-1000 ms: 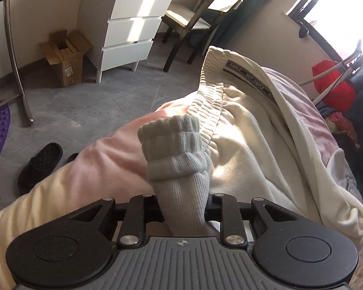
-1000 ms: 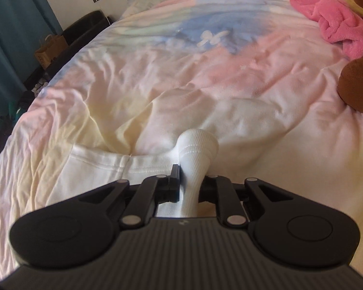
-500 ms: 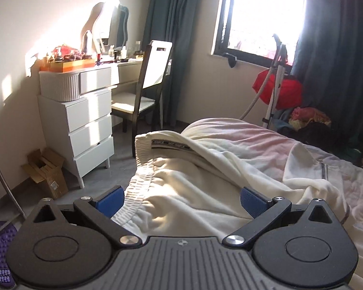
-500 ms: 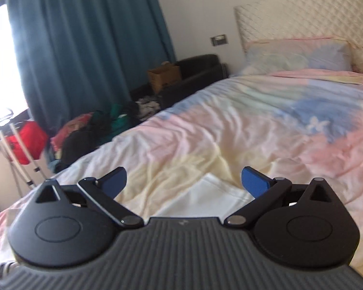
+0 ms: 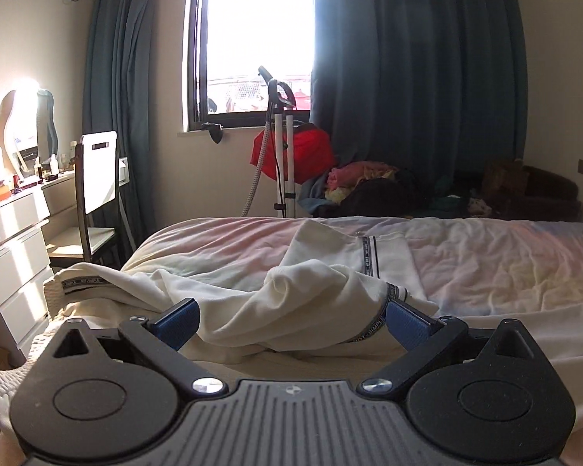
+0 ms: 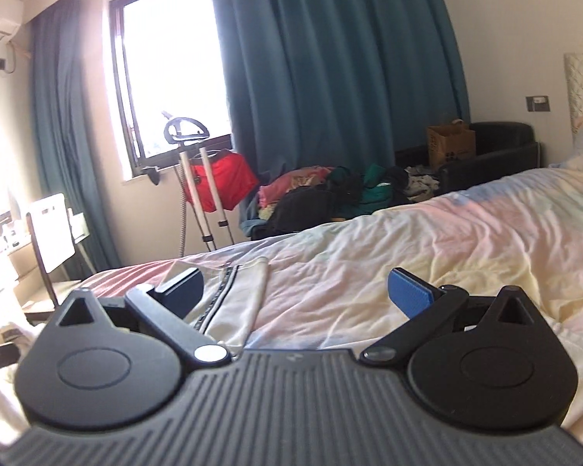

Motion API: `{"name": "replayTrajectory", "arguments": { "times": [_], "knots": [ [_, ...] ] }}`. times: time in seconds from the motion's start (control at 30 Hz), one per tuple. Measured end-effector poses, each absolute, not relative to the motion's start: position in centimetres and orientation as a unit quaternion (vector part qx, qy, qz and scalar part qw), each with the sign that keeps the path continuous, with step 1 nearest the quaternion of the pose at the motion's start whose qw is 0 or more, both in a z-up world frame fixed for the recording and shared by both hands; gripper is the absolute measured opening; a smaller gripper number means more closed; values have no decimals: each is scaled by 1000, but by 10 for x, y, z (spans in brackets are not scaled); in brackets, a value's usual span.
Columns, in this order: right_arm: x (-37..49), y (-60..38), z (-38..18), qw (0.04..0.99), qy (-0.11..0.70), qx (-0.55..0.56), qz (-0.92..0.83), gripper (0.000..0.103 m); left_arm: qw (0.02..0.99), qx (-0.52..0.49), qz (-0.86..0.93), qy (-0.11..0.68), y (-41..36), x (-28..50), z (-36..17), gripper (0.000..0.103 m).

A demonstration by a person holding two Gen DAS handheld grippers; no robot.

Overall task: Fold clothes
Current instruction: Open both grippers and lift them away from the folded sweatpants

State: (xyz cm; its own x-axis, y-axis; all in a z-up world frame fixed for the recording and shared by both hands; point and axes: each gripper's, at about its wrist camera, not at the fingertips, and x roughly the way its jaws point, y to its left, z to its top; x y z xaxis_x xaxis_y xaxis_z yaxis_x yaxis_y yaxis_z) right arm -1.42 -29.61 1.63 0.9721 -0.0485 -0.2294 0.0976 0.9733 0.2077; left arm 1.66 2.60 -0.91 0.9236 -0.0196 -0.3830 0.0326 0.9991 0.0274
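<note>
Cream trousers (image 5: 291, 295) lying rumpled across the foot end of the bed (image 5: 505, 264), bunched into a loose heap with a striped side seam showing. Waistband with its printed label draped at the bed's left corner, near the white dresser (image 5: 15, 252). One flat leg panel stretched toward the far edge of the bed.

Left gripper (image 5: 289, 320) spread wide, blue pads (image 5: 177, 320) standing either side of the heap, holding nothing; cannot tell whether the pads touch the cloth. Right gripper (image 6: 295, 293) likewise wide open and empty, raised over the pastel duvet (image 6: 466, 240), with the trousers' flat leg (image 6: 233, 299) and its dark stripe running beneath the left finger.

Beyond the far edge of the bed: garment steamer (image 5: 281, 147) with a red garment (image 5: 307, 151) hung on it, below the bright window (image 5: 256, 39). Dark blue curtains (image 5: 419, 77) to either side. Pile of mixed clothes (image 5: 369, 186) on the floor beside the steamer. Chair (image 5: 97, 178) pushed up beside the dresser. Brown paper bag (image 6: 451, 143) on a dark armchair (image 6: 497, 147) near the headboard end.
</note>
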Motion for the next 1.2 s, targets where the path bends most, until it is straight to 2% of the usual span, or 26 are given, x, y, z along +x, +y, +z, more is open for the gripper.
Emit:
{"name": "replayTrajectory", "arguments": {
  "times": [0.23, 0.8, 1.0, 1.2],
  "knots": [
    [-6, -272, 10, 990, 114, 84, -12, 103, 977, 48, -18, 207, 13, 21, -50, 103],
    [-6, -288, 7, 981, 138, 124, -61, 103, 959, 118, -68, 247, -23, 28, -81, 103],
    [-4, -323, 1, 965, 145, 189, -110, 103, 950, 161, -106, 247, -72, 74, -80, 103],
    [-1, -357, -8, 944, 145, 247, -162, 103, 948, 156, -123, 248, -146, 166, -73, 103]
  ]
}}
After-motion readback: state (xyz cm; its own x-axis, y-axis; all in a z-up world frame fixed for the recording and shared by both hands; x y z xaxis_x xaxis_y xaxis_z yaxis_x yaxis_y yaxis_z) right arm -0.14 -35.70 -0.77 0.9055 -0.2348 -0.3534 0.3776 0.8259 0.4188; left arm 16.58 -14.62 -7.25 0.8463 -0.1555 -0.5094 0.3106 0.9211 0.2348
